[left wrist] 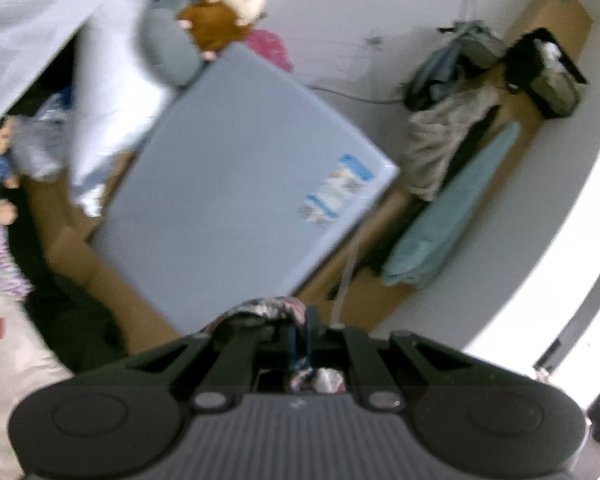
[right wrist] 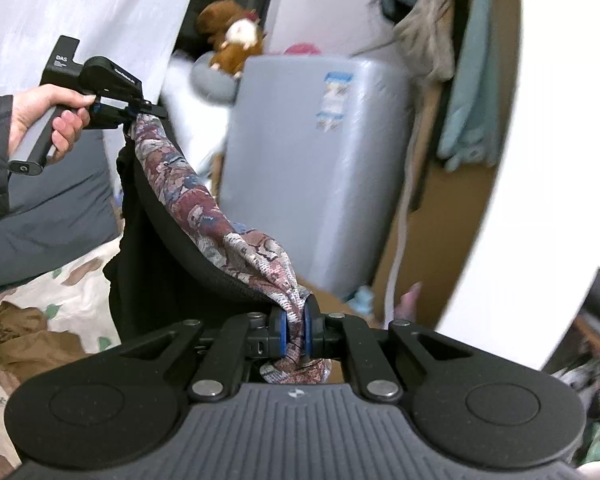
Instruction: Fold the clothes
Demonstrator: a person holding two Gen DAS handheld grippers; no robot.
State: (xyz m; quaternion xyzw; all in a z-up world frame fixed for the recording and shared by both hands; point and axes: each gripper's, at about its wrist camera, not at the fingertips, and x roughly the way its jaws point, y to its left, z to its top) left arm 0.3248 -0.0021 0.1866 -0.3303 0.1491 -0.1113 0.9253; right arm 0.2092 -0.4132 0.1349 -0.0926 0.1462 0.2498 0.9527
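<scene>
Evidently, the left gripper (right wrist: 148,114) and right gripper (right wrist: 296,330) each clamp a corner of the patterned garment (right wrist: 204,204), hanging it free to straighten before folding.

1. The left wrist view looks forward along its own fingers, tilted slightly down and rolled, towards a grey box (left wrist: 240,184) standing well off by a white wall.
2. The right wrist view looks along its fingers at the same grey box (right wrist: 312,168), here upright, and takes in the left gripper (right wrist: 156,112) from the side, to its left.
3. Both views share the box, the brown plush toy (left wrist: 216,24) (right wrist: 236,44) behind it, and the hanging teal cloth (left wrist: 448,216) (right wrist: 472,80).
</scene>
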